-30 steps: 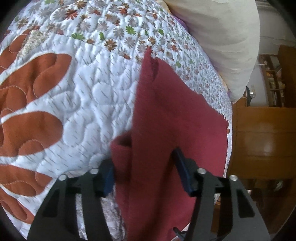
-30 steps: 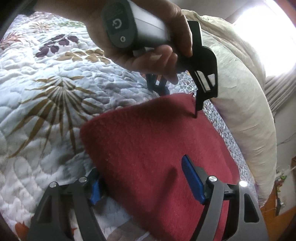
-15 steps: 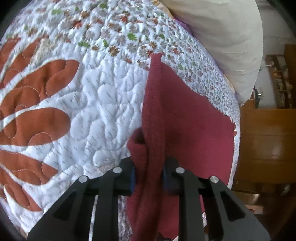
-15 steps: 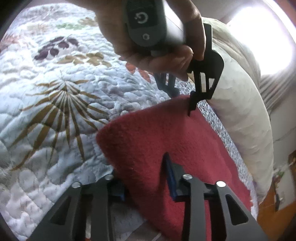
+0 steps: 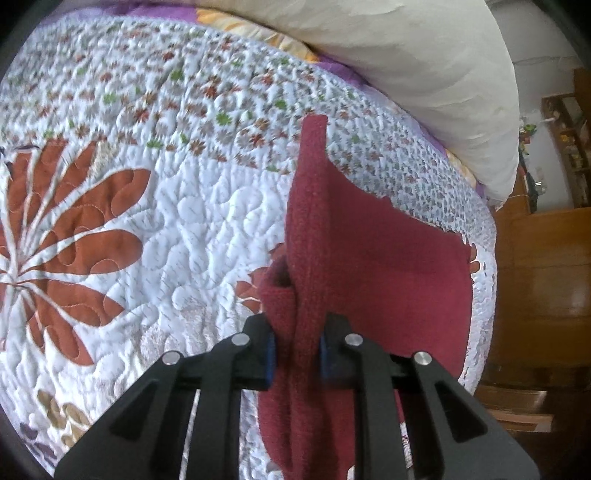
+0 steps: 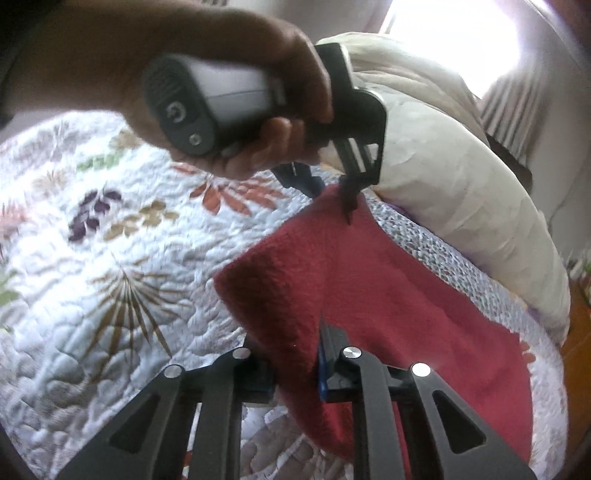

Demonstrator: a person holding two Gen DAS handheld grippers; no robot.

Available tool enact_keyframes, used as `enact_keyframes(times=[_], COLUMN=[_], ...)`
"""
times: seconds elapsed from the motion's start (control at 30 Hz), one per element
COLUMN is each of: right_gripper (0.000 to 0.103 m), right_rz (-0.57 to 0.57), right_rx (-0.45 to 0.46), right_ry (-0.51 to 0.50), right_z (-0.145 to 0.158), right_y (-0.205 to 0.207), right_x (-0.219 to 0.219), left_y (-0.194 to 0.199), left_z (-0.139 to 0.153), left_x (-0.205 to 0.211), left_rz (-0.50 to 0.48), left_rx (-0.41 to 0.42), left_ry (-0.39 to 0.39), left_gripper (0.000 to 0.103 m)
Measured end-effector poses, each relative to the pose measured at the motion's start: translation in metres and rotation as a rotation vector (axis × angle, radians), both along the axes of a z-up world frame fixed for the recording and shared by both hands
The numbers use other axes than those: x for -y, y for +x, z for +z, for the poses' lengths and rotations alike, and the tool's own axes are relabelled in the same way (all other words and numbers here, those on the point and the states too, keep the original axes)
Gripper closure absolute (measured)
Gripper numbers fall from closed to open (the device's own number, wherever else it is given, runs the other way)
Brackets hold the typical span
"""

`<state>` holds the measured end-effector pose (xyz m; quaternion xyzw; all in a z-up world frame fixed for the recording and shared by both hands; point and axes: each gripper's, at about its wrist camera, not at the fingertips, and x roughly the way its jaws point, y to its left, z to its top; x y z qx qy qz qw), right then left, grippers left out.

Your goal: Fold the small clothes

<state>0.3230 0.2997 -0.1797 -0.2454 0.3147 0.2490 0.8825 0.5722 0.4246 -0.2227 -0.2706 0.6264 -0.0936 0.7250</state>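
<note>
A bed covered by a white quilt printed with rust-coloured leaves and small flowers fills both views; a cream pillow lies along its far edge, with wooden furniture beyond the bed's right side and a bright curtained window in the right wrist view. Left wrist view: the left gripper has its jaws drawn together on a bunched edge of the dark red cloth, which rises from the quilt as a raised fold to a pointed corner, the remainder spreading right toward the bed's edge. Right wrist view, left to right: a hand grips the handle of the left gripper, whose tips pinch the cloth's far corner; nearer the camera, the right gripper is clamped on the cloth's near corner, lifting that edge off the quilt. The pillow lies behind.
</note>
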Motion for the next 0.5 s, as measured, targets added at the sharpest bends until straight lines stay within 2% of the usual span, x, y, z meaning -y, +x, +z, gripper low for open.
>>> enact_keyframes(times=[0.5], right_gripper=[0.092], right_rz=[-0.123], right_rx=[-0.028], right_ry=[0.224], right_z=[0.047], right_y=[0.012], right_x=[0.063], left_y=[0.009], left_z=[0.070], left_x=[0.064], left_rz=[-0.055], left_rx=[0.024], left_ry=[0.145], left_gripper=[0.088])
